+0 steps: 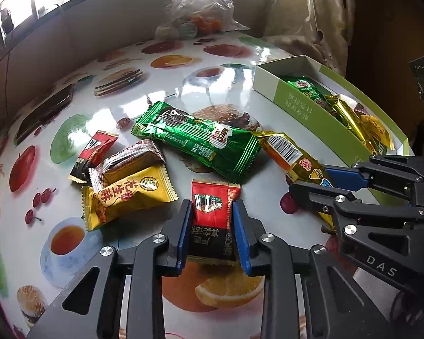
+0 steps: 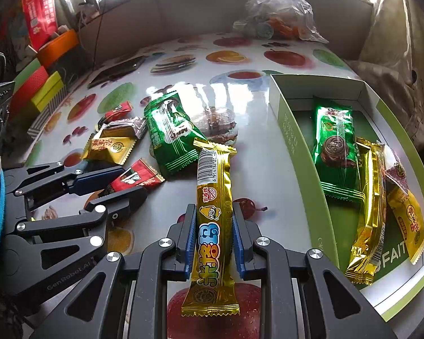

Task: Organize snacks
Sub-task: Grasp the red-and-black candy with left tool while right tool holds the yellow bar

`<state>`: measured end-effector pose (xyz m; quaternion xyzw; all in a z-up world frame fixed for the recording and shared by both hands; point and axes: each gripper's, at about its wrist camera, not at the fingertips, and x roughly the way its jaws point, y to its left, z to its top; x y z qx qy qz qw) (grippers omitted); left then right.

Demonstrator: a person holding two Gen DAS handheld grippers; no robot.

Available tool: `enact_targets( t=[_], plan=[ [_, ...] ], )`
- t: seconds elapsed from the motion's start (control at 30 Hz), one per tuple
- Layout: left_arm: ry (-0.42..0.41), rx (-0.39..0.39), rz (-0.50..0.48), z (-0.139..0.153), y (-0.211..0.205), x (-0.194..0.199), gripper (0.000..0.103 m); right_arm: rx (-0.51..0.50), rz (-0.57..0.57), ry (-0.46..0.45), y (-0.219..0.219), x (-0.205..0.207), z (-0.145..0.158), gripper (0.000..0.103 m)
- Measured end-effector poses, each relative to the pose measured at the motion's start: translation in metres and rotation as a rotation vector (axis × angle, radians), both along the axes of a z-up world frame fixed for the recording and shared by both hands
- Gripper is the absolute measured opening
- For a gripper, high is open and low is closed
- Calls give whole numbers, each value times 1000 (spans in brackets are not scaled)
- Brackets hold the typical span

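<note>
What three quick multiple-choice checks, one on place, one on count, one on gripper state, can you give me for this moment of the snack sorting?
1. Where does the gold bar between the right gripper's fingers lie?
A. in the green box
B. on the table, left of the box
C. on the plastic bag

2. How many green Milo packs are in view?
A. one
B. two
C. four

3. What is the left gripper doing?
A. closed around a red and black packet
B. wide open over bare table
C. holding the yellow peanut candy

Answers: 1 B, the bar rests on the fruit-print table, outside the green box. 2 B, one Milo pack on the table, one Milo pack in the box. 3 A, its blue pads flank the red and black packet.
</note>
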<state>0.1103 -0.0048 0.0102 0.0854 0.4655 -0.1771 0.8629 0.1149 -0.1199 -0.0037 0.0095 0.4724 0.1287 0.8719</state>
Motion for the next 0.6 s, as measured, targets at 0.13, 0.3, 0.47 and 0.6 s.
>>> enact_targets(
  t=[0.13, 0.3, 0.47, 0.6],
  plan=[
    [-2, -1, -1, 0, 1, 0, 28, 0, 0, -1, -1, 0, 0, 22],
    [-4, -2, 4, 1, 2, 0, 27, -1, 0, -1, 0, 0, 0, 22],
    [-9, -5, 15, 4, 3, -2, 26, -3, 1, -1, 0, -1, 0, 22],
    [-18, -10, 30, 7, 6, -4, 26, -4, 4, -1, 0, 0, -1, 22]
  ],
)
